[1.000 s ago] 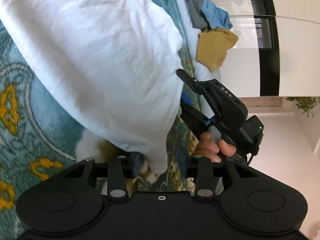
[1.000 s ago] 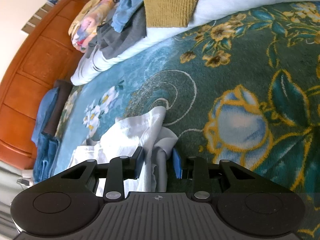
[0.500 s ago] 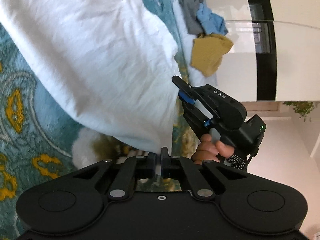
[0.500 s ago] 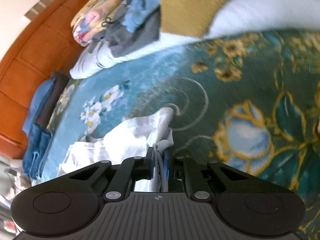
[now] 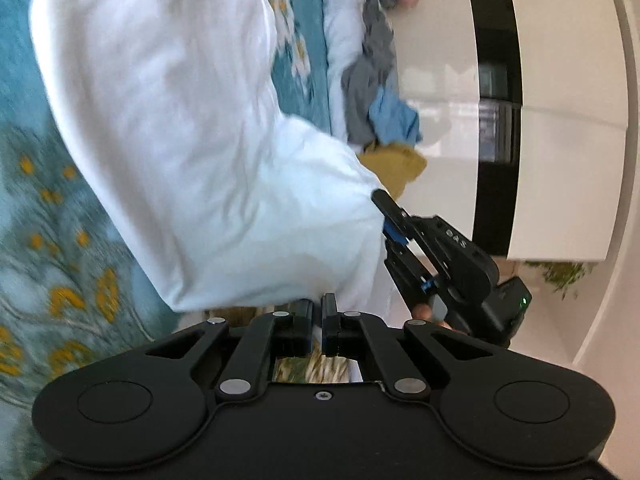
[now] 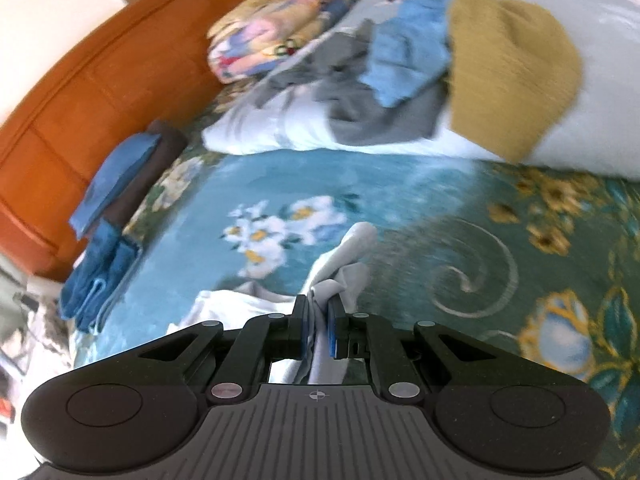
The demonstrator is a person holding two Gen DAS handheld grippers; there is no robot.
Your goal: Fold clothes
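across the left wrist frame's centre, white garment (image 5: 192, 152) hangs creased, left gripper (image 5: 317, 312) and right gripper (image 6: 319, 312) each clamped on its edge.

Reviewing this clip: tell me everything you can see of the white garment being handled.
The white garment is plain, thin, soft-looking cloth, creased and without visible print. It hangs as a broad sheet over the teal flowered blanket. The left hand-held gripper is shut on its lower edge, and the right hand-held gripper is shut on a bunched, twisted corner. In the right wrist view, the rest trails in loose folds down to the blanket. What kind of garment it is cannot be told.
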